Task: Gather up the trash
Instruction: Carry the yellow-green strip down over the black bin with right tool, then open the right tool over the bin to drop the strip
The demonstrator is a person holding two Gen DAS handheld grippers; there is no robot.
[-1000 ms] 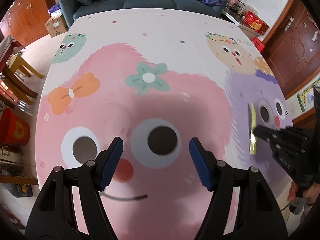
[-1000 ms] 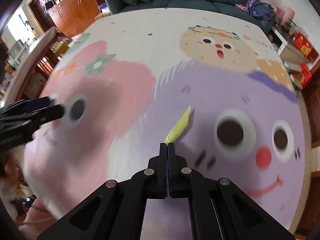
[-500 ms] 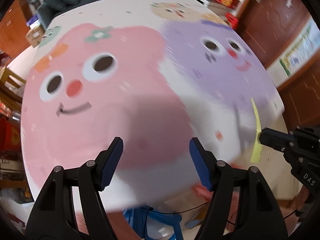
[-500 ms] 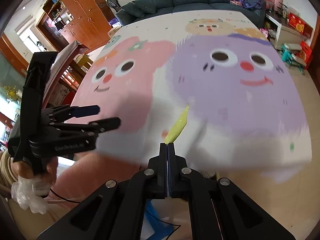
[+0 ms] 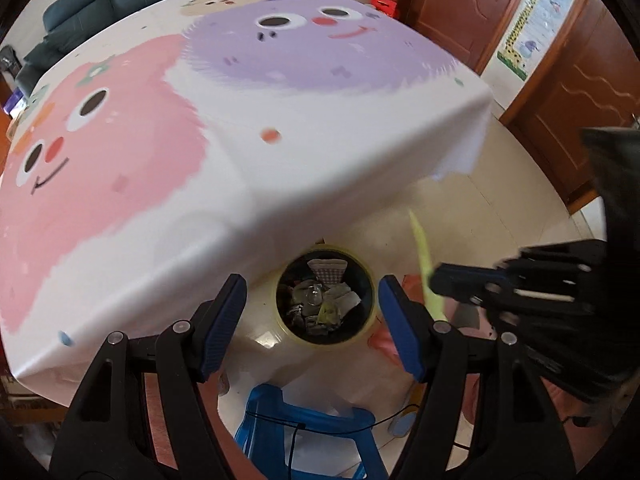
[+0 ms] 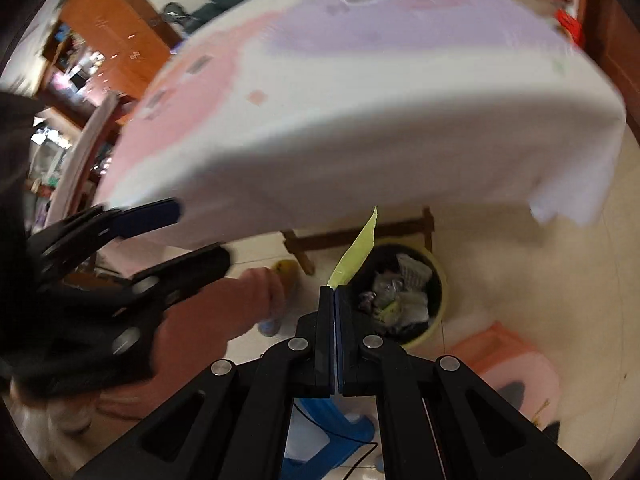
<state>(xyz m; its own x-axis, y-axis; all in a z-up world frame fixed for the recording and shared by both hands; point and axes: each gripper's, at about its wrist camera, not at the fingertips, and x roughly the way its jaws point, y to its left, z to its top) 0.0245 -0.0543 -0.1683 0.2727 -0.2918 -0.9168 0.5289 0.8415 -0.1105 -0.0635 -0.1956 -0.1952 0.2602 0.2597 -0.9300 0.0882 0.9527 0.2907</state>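
Wrapper [image 6: 358, 250] now over bin [image 6: 434, 264]

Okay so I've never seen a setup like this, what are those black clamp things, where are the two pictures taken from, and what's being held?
No robot here: a person carries a hand-held gripper in each hand, and each has a wide-angle camera looking forward along its two fingers. So one picture is from the left hand, the other from the right.

In the left view, the left hand-held gripper stands open and empty, above a yellow-rimmed trash bin on the floor that already holds scraps. The right hand-held gripper is shut on a thin yellow-green wrapper, which sticks out beyond its tips toward the bin; the left view shows it from the side.

Behind is a table under a cartoon tablecloth; the part of it in view has nothing lying on it. A blue stool stands on the floor below.
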